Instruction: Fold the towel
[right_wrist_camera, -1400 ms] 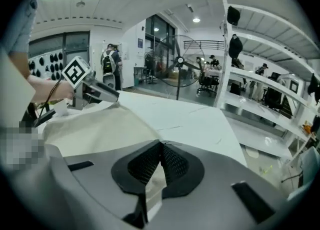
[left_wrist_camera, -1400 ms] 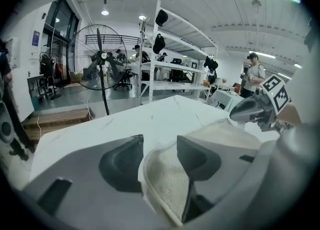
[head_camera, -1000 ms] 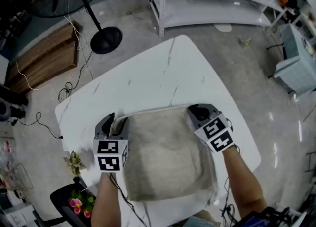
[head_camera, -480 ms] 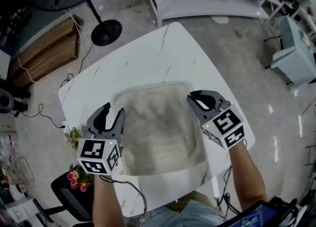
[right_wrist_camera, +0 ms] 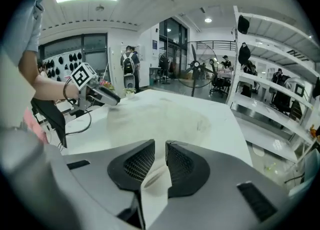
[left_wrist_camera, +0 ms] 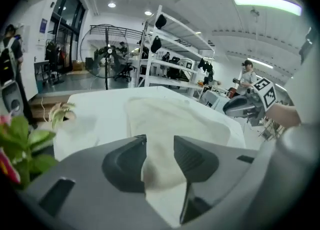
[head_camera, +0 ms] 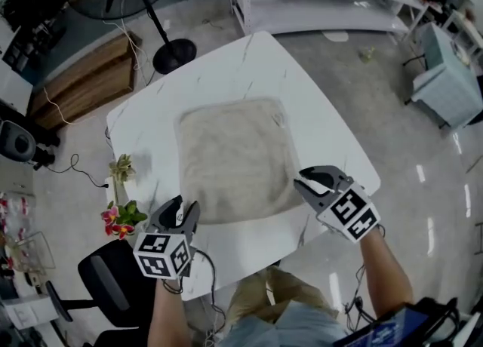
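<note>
Table under towel; gripper views alone: left gripper apart, narrowing; right gripper parting; both empty.

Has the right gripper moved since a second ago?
Yes. The right gripper drew back from mid-table to the near right edge of the table; its jaws, just opening, hold nothing.

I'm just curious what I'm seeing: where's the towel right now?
In the head view the towel lies flat at the middle of the white table, with the flowers beside the table's left edge.
</note>
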A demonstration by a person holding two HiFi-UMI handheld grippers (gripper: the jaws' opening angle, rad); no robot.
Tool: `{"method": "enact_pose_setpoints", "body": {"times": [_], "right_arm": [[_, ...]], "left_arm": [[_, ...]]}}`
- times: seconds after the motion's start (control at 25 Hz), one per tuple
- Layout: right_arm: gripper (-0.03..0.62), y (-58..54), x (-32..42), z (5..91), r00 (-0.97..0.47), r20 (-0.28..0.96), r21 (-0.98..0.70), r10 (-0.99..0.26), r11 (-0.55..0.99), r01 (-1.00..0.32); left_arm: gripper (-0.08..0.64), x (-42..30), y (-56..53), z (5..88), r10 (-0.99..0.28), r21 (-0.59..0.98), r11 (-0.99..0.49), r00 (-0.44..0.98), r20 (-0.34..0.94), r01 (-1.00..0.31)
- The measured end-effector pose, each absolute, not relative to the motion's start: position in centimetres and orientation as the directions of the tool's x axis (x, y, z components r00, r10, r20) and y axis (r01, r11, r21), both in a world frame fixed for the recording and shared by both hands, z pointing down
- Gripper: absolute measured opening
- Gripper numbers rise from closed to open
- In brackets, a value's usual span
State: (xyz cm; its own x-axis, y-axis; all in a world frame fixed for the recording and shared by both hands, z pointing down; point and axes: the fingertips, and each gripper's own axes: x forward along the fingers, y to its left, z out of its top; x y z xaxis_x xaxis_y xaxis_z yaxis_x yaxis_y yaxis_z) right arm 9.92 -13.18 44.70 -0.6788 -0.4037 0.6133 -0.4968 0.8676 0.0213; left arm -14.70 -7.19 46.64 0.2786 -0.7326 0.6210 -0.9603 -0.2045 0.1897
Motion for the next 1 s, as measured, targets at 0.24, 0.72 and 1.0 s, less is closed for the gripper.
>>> {"method": "enact_pose_setpoints", "body": {"times": [0.24, 0.72, 1.0], "right_arm": [[0.182, -9.3, 11.5, 48.6, -0.682, 0.656, -0.105, -0.324, 0.855, -0.507], [0.046, -8.3, 12.1, 51.6, -0.639, 0.686, -0.115, -0.348, 0.815, -0.568], [0.048, -4.8, 14.1, 51.8, -0.611, 0.713, -0.119, -0.344, 0.799, -0.589]], "left_arm": [[0.169, -15.1, -5.6, 50.8, -0.687, 0.209, -0.173, 0.270, 0.675, -0.962], [0.017, -16.7, -5.0, 52.5, -0.632, 0.165, -0.184, 0.245, 0.735, -0.969], [0.015, -15.8, -1.3, 52.2, -0.625, 0.195, -0.197, 0.276, 0.730, -0.961]]}}
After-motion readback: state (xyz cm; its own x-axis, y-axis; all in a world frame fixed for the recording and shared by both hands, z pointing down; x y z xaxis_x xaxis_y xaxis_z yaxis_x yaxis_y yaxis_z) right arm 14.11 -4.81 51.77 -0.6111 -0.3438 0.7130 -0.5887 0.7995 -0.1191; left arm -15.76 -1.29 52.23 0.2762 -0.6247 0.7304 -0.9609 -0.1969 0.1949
